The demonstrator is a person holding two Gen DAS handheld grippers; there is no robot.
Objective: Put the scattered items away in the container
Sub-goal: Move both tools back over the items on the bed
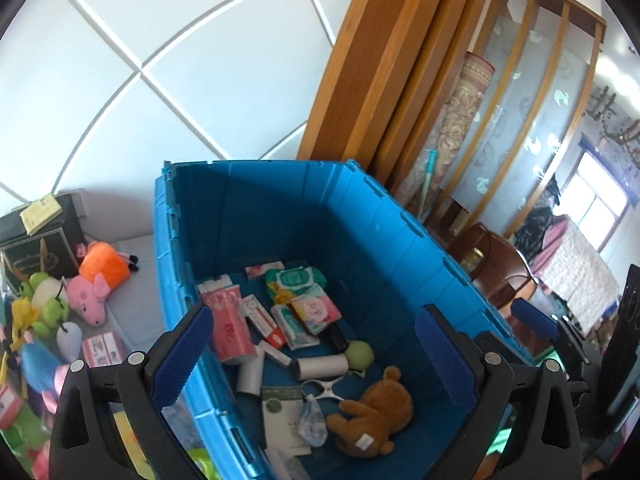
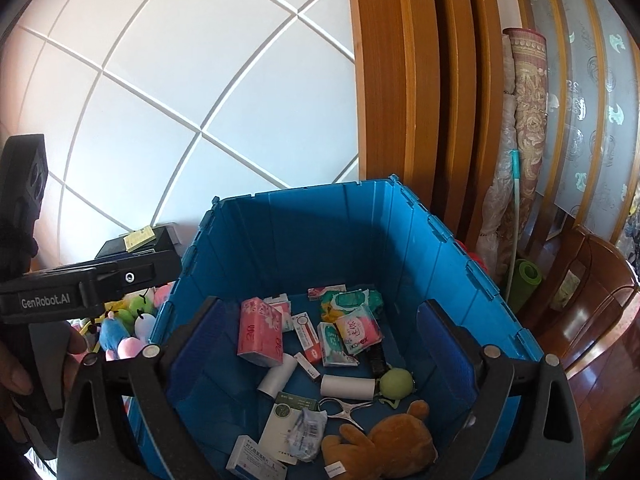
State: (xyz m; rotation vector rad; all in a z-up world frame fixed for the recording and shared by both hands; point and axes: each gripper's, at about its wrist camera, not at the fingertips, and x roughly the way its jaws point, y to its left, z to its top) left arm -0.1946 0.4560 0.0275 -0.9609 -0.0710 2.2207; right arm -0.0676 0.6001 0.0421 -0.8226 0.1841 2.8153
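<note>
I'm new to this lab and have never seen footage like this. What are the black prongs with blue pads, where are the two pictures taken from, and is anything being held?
There is no robot arm here. A person carries a hand-held two-finger tool in each hand, each with a wide-angle camera looking forward along its fingers, which bends the picture round. One picture is from the left tool, the other from the right.

The left gripper and right gripper both stand open over a blue crate and hold nothing.

The black bar at the left of the right view is the left tool seen from the side.

In the crate lie a brown teddy, a pink tissue pack, white rolls, a green ball and small boxes. Outside it, to the left, wait a pink pig toy and other plush toys.
</note>
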